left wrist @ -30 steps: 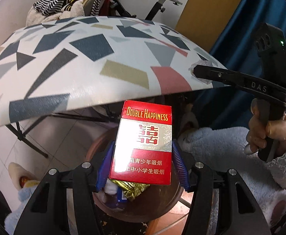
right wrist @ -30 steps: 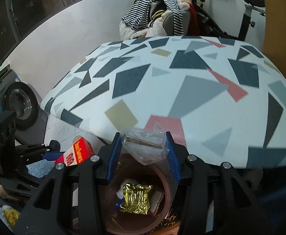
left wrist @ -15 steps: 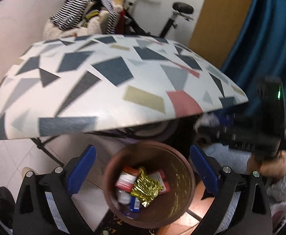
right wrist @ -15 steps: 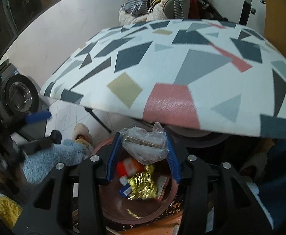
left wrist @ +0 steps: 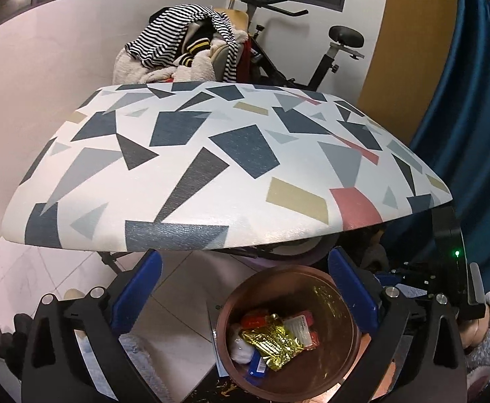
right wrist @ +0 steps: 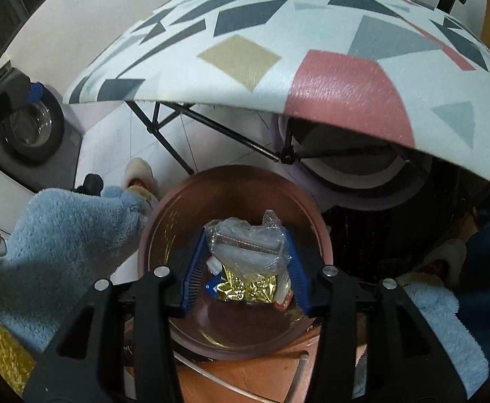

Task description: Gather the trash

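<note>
Tongs on the right (right wrist: pixel 246 265) grip a crumpled clear plastic bag (right wrist: pixel 249 247) directly above the brown bin (right wrist: pixel 151 235), which sits on the floor just near of the patterned counter (right wrist: pixel 312 50). Spreading them while centred over the gold wrapper (right wrist: pixel 245 288) should let the light bag fall inside the rim. Left tongs (left wrist: pixel 245 294) hang wide and empty over the bin's left side.

Patterned table (left wrist: pixel 211 168), exercise bike (left wrist: pixel 332 53), striped clothes (left wrist: pixel 178 37), blue curtain (left wrist: pixel 473 117).

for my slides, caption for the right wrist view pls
Right gripper holds a clear plastic bag above the brown trash bin.
</note>
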The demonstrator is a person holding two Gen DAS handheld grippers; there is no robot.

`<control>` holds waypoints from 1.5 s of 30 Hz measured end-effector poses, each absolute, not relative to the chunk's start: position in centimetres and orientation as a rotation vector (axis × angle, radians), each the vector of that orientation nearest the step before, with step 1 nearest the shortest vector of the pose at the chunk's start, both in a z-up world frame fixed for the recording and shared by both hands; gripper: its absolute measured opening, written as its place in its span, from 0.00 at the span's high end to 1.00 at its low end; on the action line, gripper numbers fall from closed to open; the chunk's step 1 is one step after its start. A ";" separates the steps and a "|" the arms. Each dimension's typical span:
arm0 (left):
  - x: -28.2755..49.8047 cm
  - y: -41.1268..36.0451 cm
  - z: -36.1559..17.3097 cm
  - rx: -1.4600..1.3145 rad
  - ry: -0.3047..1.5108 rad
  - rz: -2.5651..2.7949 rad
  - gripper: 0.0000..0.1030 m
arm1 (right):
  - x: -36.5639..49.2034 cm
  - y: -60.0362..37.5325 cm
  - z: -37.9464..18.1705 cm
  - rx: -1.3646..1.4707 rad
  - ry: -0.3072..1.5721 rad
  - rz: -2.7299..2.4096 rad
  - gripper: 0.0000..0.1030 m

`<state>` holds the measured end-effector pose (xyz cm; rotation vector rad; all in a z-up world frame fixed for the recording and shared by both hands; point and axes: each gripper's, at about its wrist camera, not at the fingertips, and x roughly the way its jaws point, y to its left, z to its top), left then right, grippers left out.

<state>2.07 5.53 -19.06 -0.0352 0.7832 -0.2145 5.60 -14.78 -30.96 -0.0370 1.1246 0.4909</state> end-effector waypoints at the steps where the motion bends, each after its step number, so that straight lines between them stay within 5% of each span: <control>1: 2.1 5.6 -19.0 -0.035 0.783 -0.211 0.06 | 5.5 -14.7 -31.1 -0.040 1.130 0.491 0.52; 6: 2.3 5.5 -18.2 -0.007 0.762 -0.171 0.06 | 5.4 -15.1 -30.0 -0.042 1.088 0.466 0.16; 10: 2.6 5.3 -16.5 0.019 0.716 -0.151 0.06 | 5.9 -16.0 -27.5 -0.034 1.021 0.432 0.06; 29: 4.4 3.6 -3.7 0.044 0.482 -0.164 0.06 | 9.2 -20.7 -8.2 -0.046 0.641 0.283 0.06; 45: 4.0 2.3 -0.8 0.054 0.391 -0.172 0.06 | 8.0 -21.6 -3.6 -0.043 0.571 0.260 0.06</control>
